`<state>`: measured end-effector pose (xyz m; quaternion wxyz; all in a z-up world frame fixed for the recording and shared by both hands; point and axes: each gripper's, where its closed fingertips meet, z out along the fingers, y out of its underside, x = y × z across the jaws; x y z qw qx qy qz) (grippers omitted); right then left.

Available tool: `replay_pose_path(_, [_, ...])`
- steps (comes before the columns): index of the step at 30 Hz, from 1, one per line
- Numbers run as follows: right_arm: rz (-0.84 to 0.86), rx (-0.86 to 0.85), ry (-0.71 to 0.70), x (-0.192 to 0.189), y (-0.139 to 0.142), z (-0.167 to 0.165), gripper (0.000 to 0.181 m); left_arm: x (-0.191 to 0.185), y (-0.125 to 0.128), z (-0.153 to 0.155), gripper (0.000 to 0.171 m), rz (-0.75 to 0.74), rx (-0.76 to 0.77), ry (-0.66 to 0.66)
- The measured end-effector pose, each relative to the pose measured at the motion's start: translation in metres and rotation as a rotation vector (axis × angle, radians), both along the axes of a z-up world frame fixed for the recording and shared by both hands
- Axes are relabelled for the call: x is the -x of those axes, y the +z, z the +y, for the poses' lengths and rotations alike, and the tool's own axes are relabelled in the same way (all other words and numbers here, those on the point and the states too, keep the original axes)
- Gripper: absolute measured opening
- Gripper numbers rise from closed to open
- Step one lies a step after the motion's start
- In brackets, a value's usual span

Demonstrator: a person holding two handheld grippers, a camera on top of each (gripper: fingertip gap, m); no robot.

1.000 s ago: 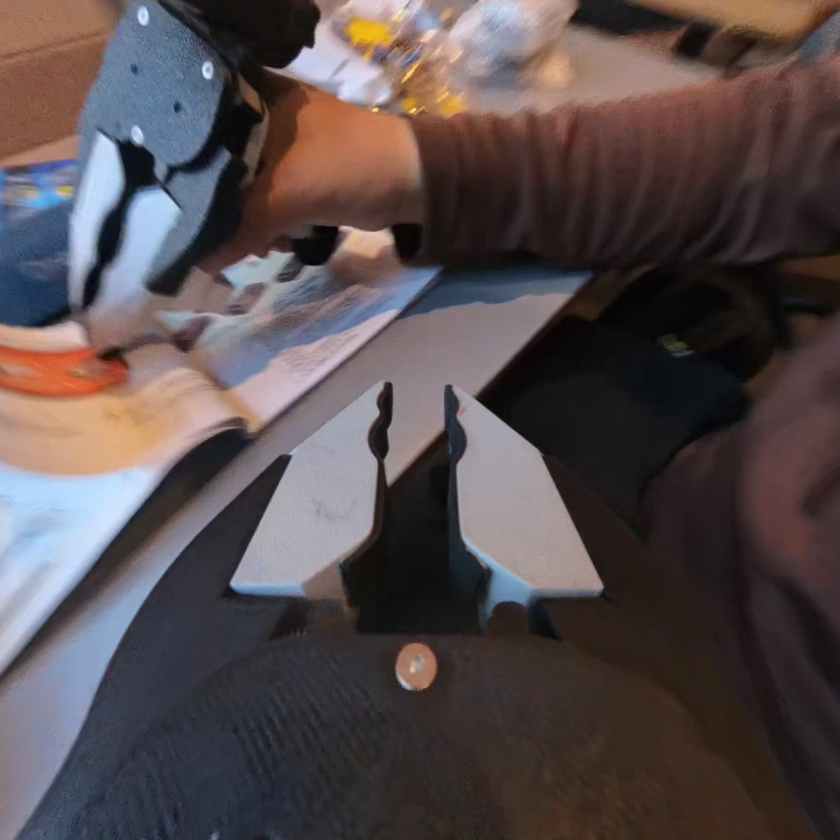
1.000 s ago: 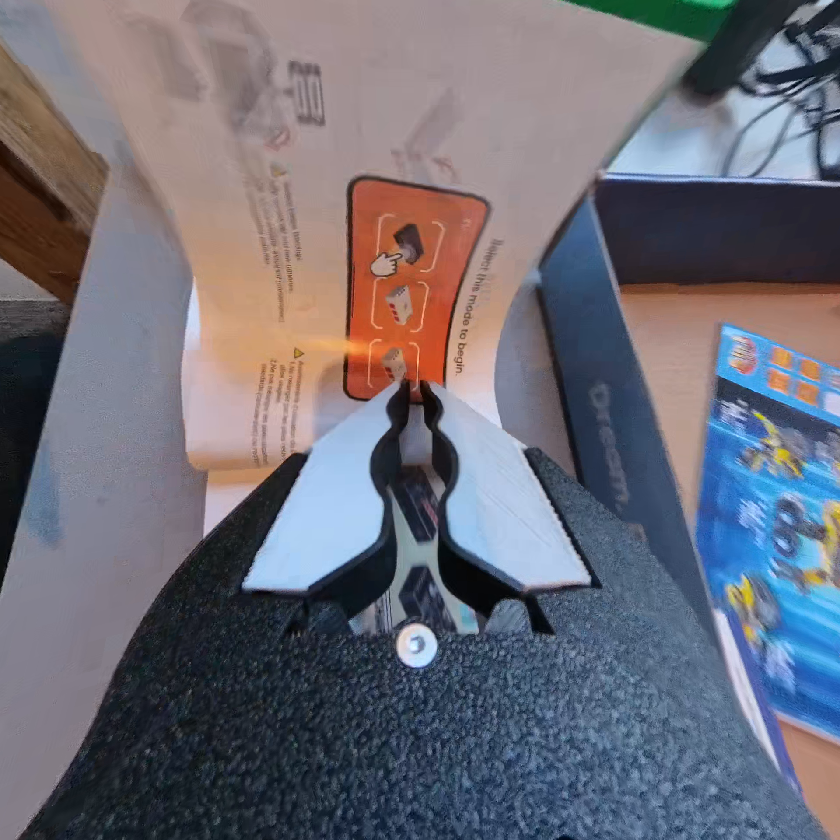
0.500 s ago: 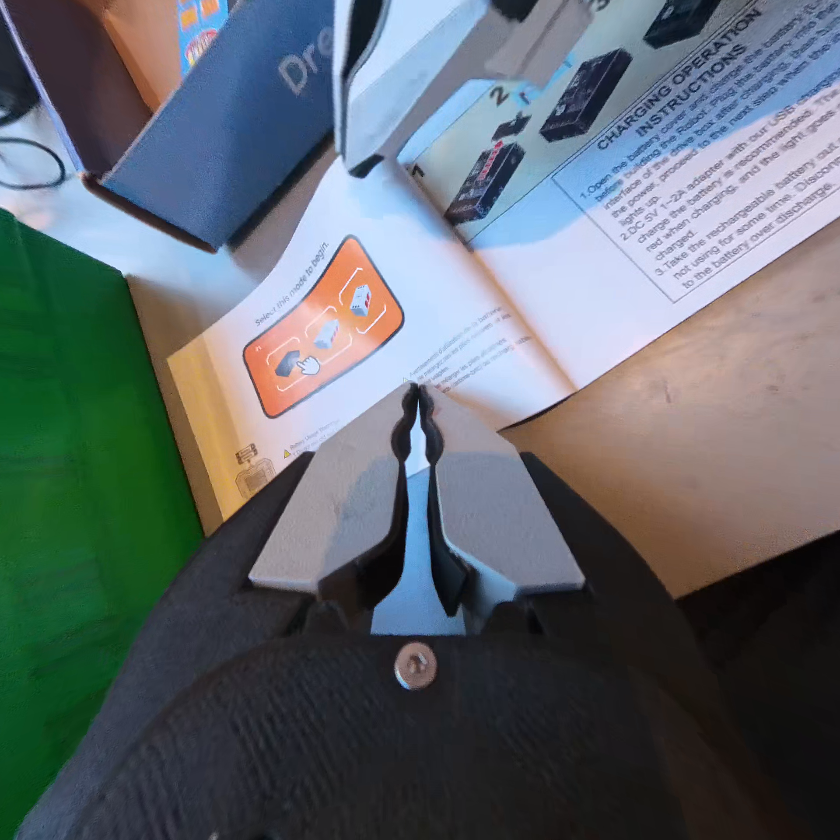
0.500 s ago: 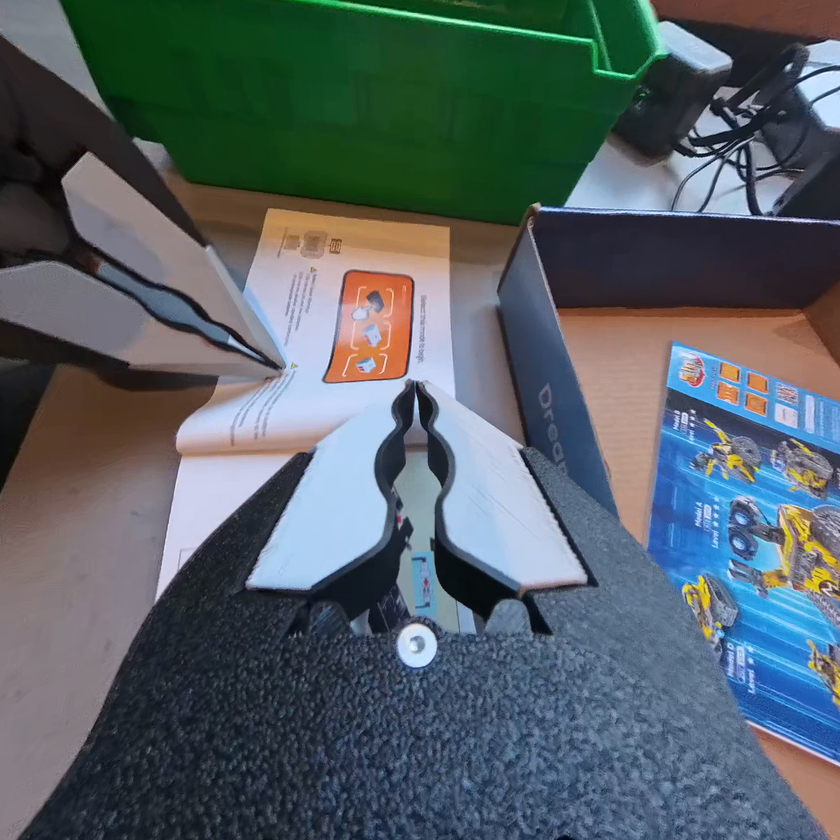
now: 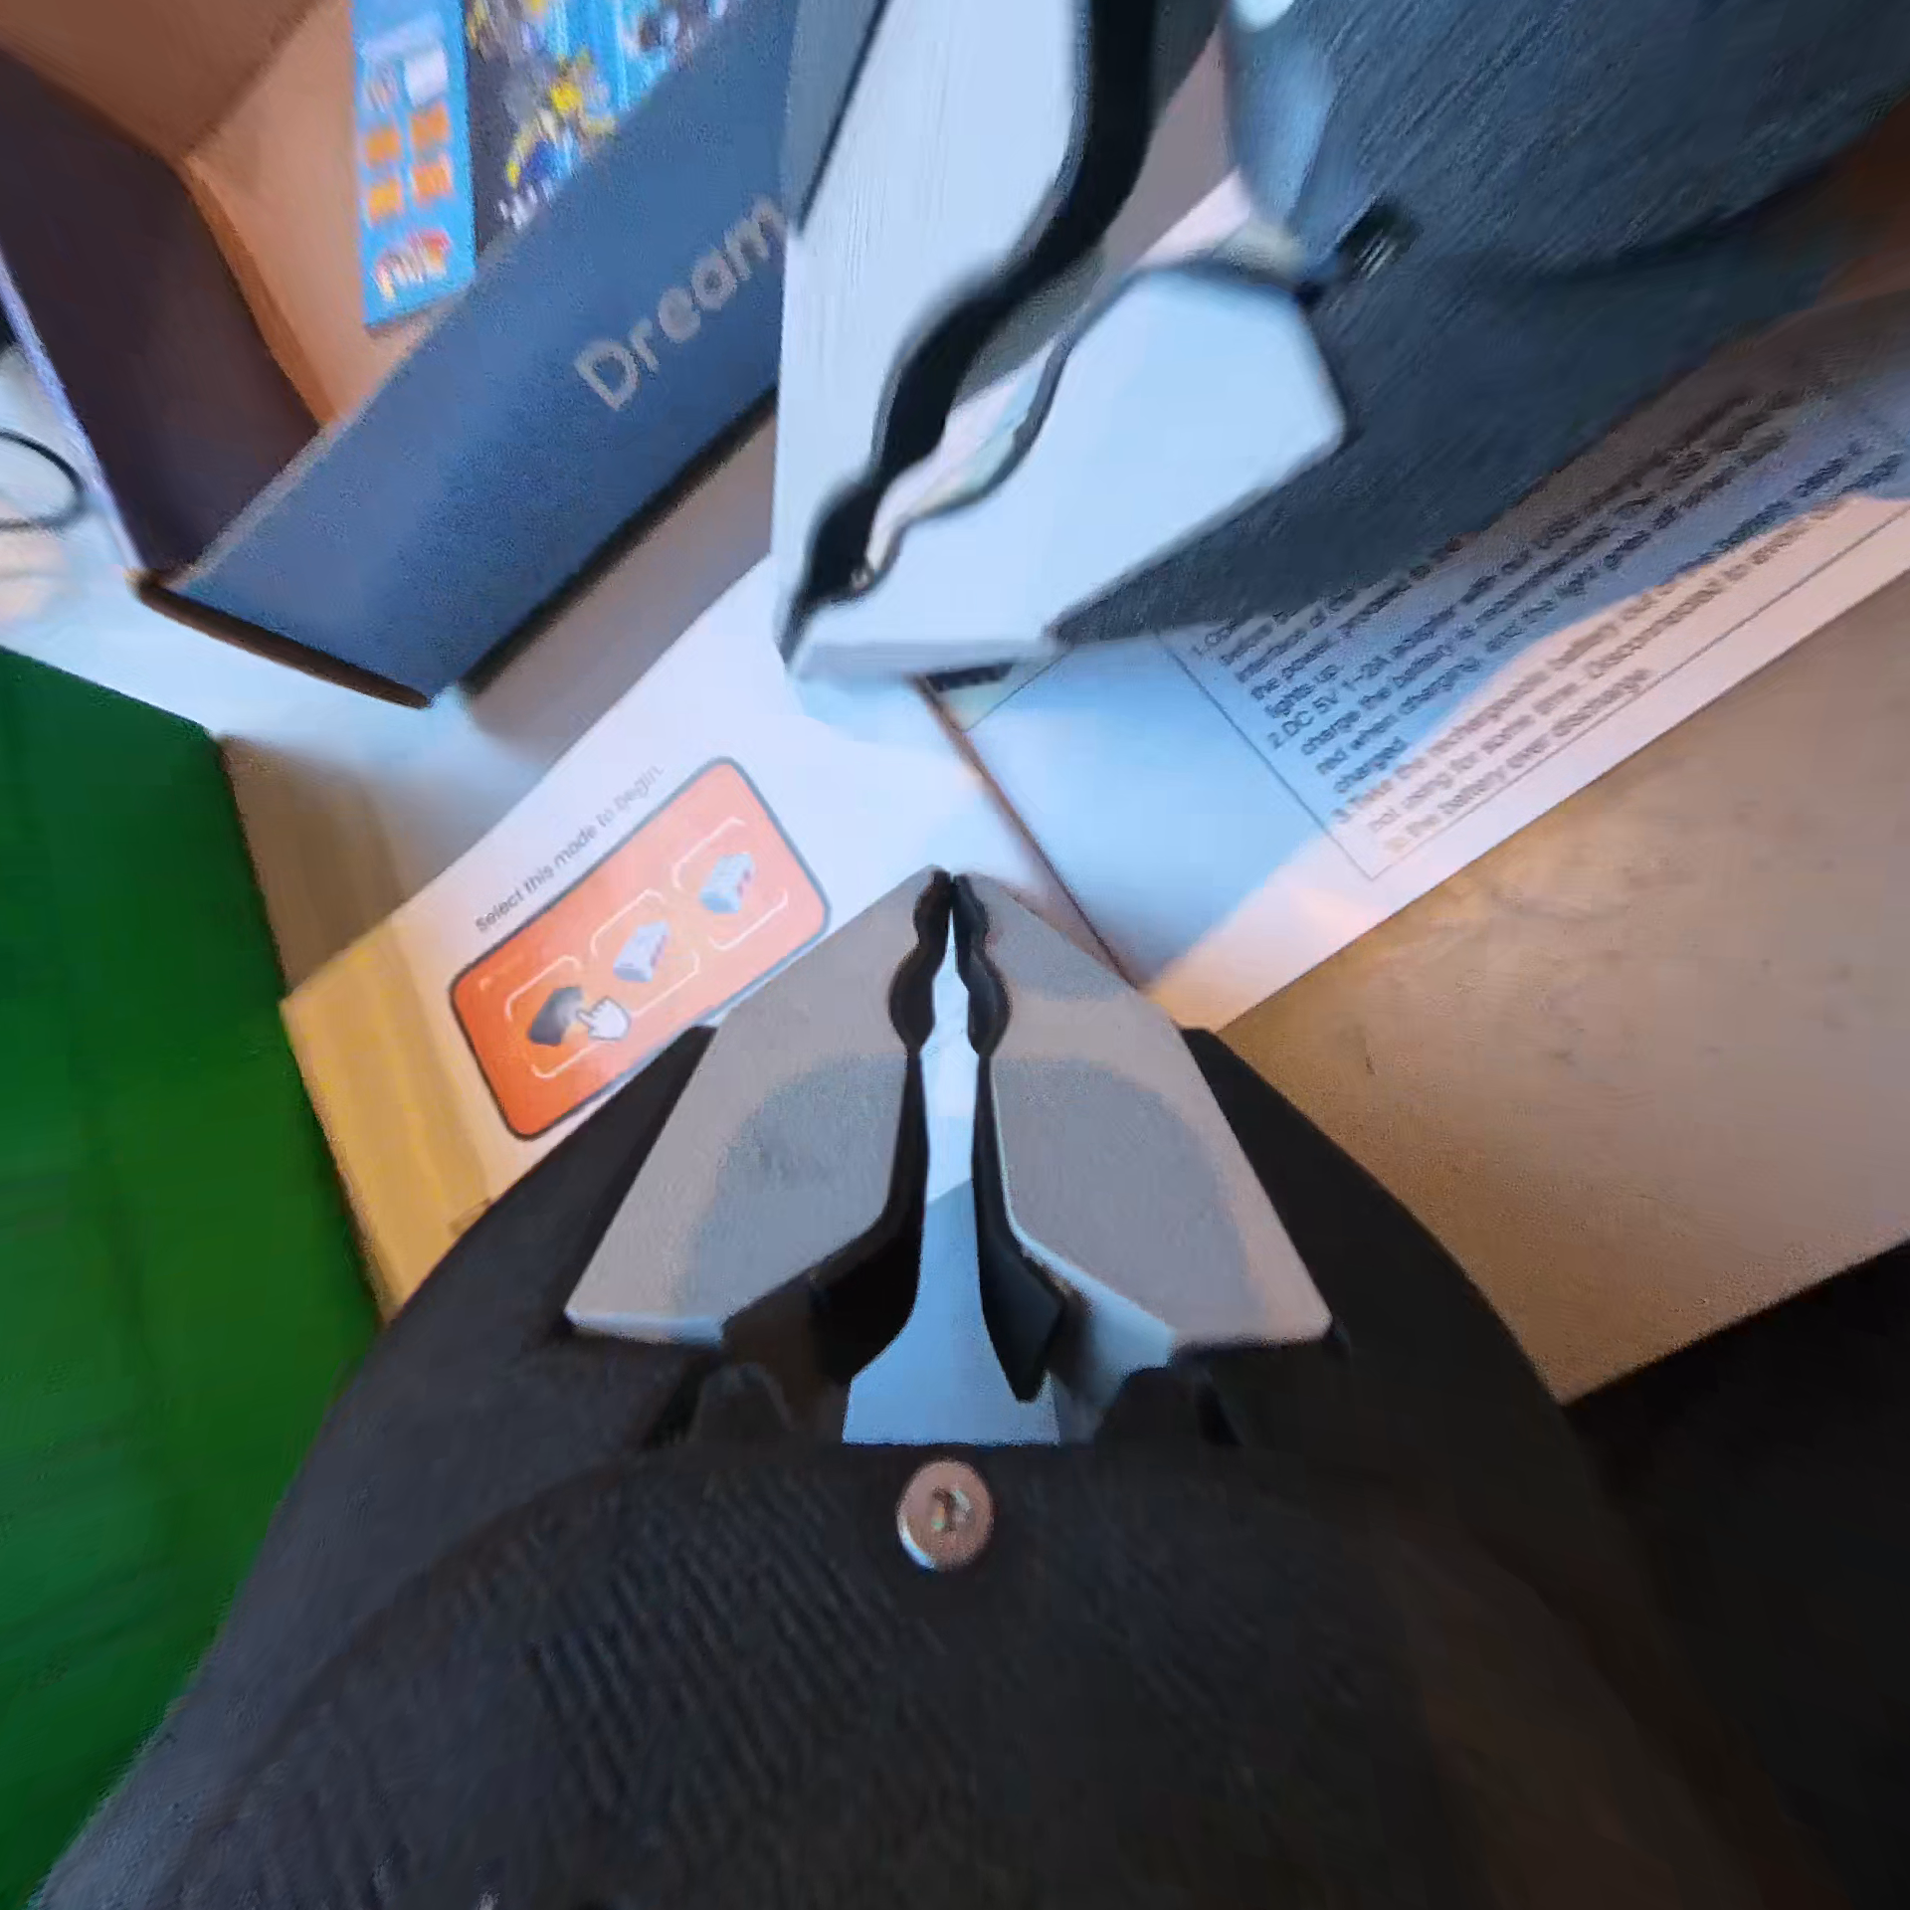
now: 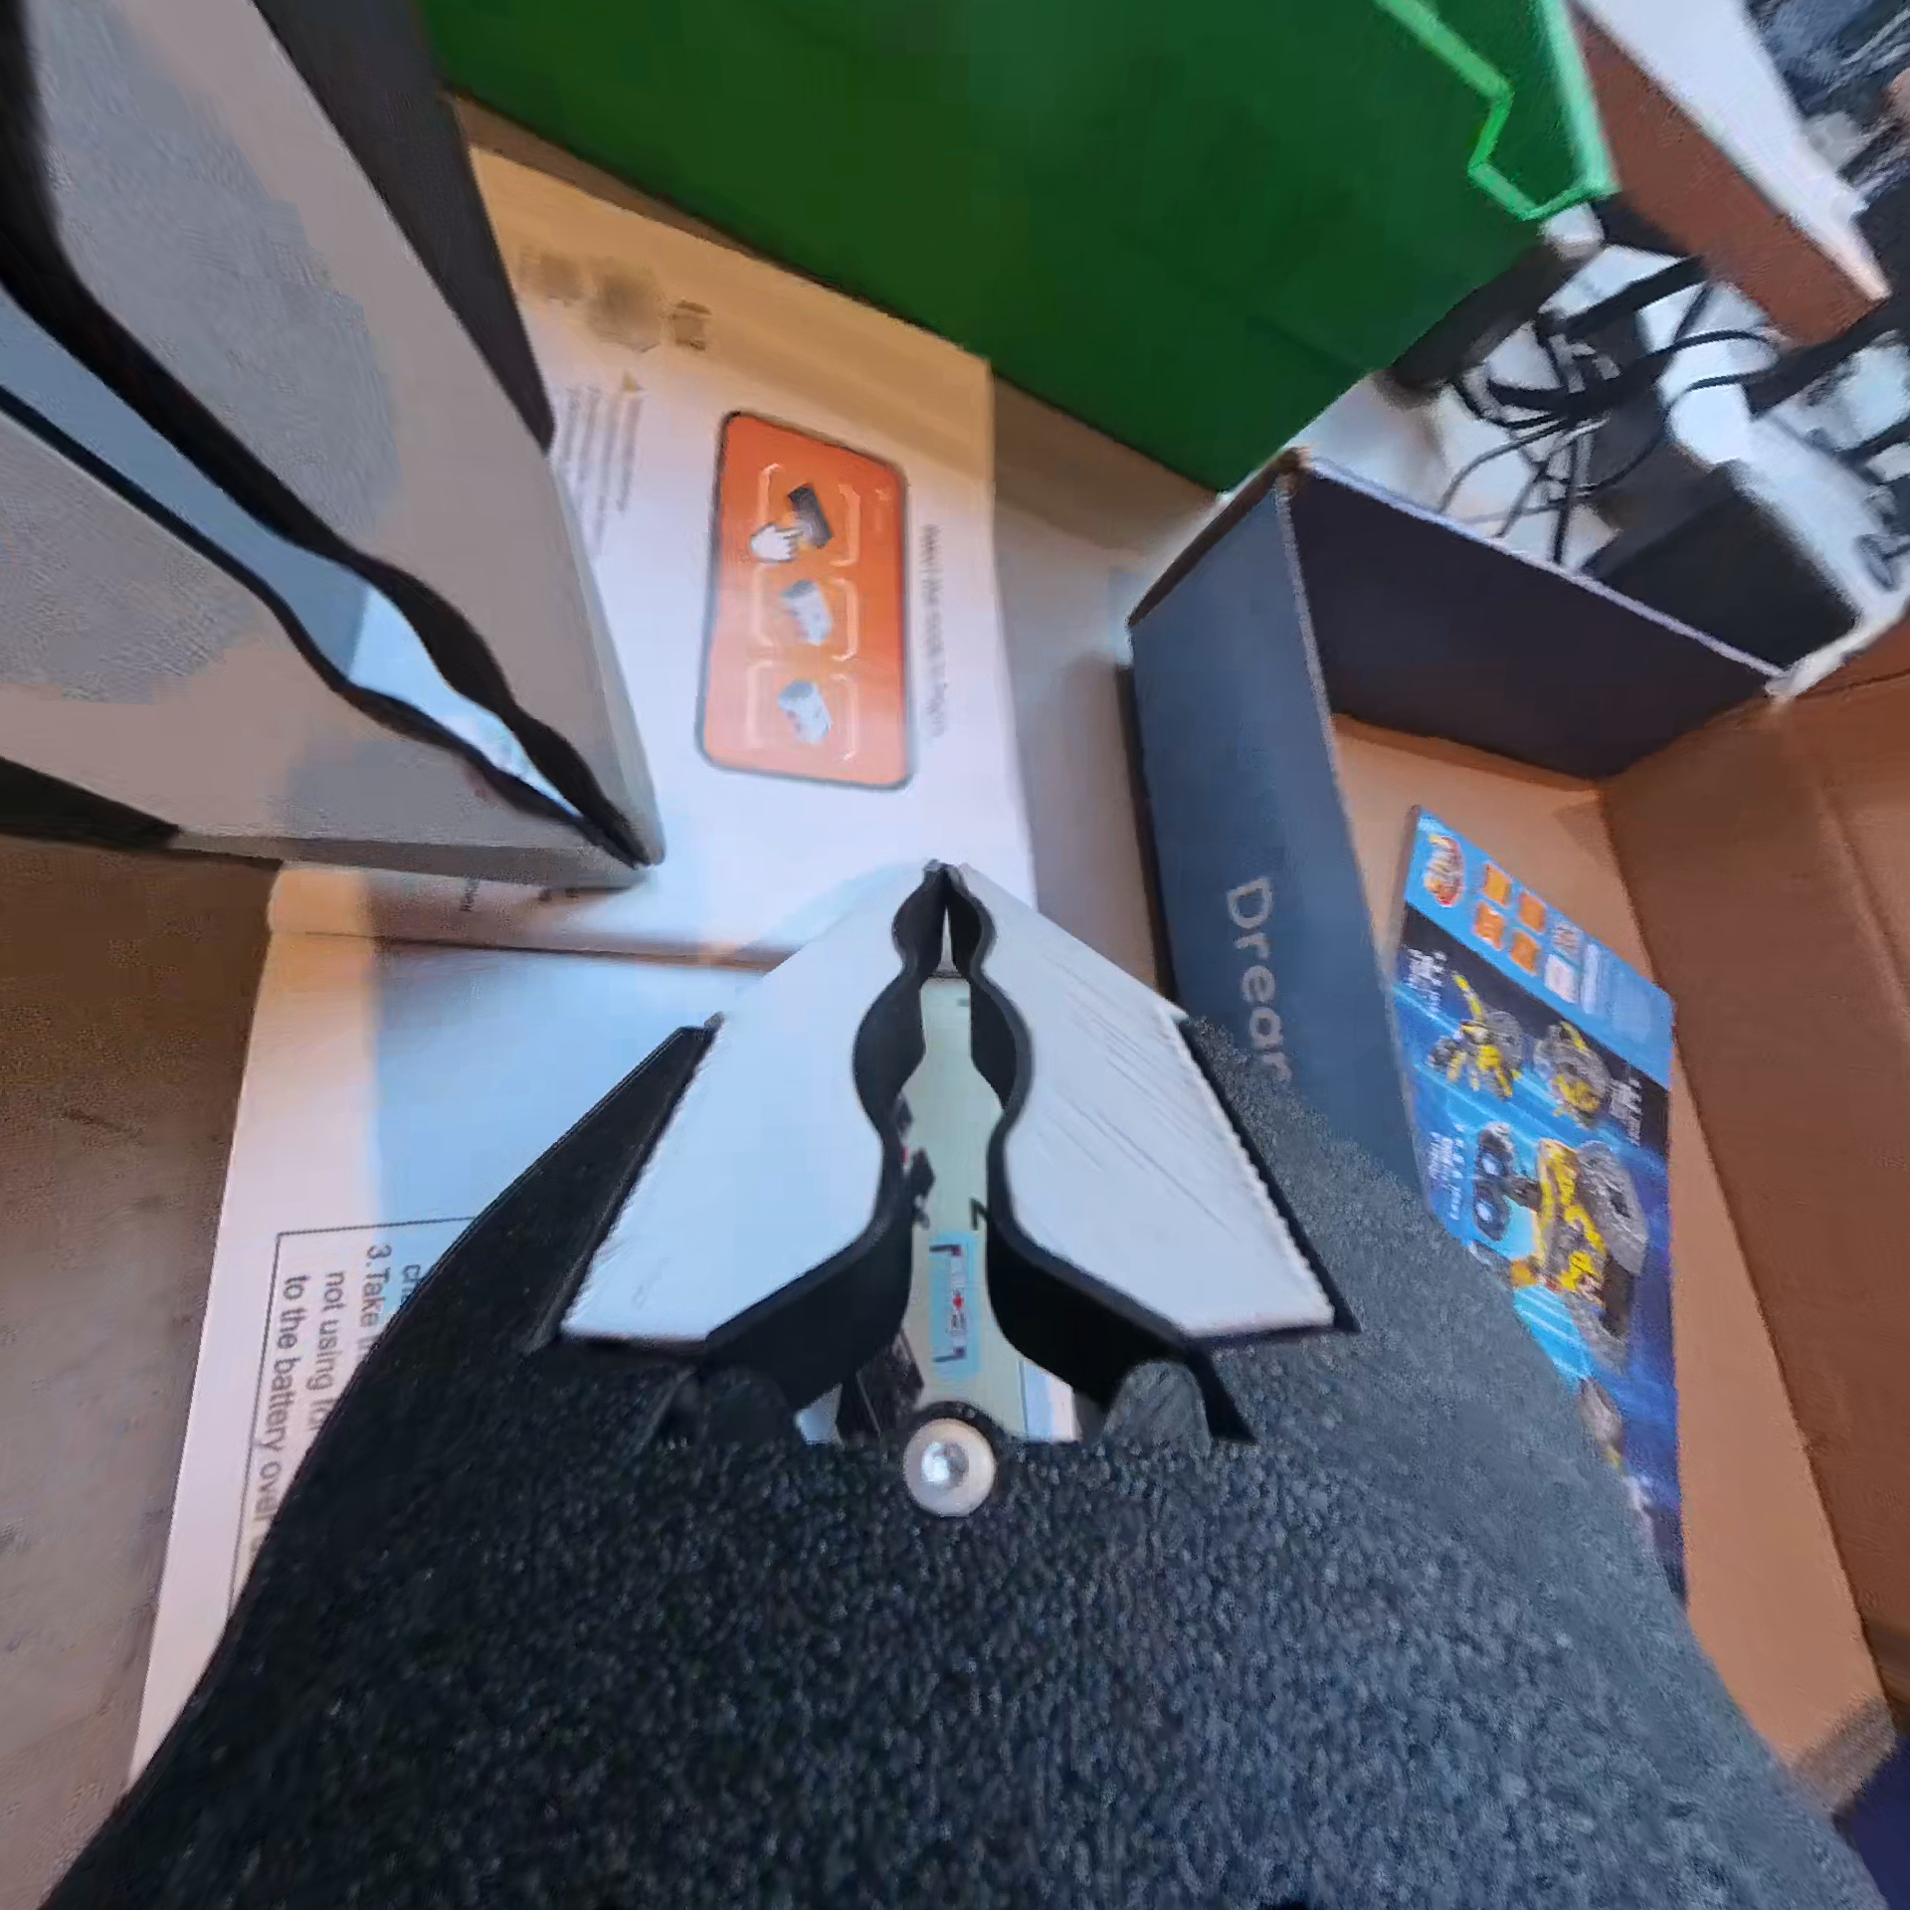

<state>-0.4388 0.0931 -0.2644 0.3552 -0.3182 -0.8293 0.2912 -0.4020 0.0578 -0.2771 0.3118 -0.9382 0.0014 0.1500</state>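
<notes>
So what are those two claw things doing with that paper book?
A person holds two claws over an open instruction booklet lying flat on a wooden table. The left claw and the right claw are both shut, tips close together near the booklet's middle fold, gripping nothing. A dark blue cardboard box with a colourful leaflet inside sits beside it, and a green bin behind.

1.0 s ago: right tool (image 6: 943,897) held the booklet (image 6: 827,827) page lifted and curled; left tool (image 5: 946,897) off the counter edge, tips apart. Now: page lies flat, open on the counter (image 5: 1550,1034). Both tools over the booklet, tips together, close beside each other near the fold.
</notes>
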Motion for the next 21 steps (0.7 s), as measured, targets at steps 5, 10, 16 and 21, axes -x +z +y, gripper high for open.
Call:
replay_pose_path(5, [0.114, 0.11, -0.057, -0.017, 0.038, 0.015, 0.0, 0.005, -0.006, -0.004, 0.0, -0.072, -0.054, 0.046])
replay_pose_path(10, [0.181, 0.323, -0.059, -0.067, 0.078, 0.024, 0.005, 0.002, 0.013, -0.01, 0.001, -0.089, -0.154, 0.103])
replay_pose_path(16, [0.242, 0.388, -0.135, -0.113, 0.077, 0.06, 0.009, -0.025, 0.06, -0.015, 0.02, -0.129, -0.394, 0.13])
replay_pose_path(21, [0.209, 0.422, -0.198, -0.138, 0.065, 0.068, 0.011, -0.064, 0.065, -0.019, 0.028, -0.18, -0.529, 0.084])
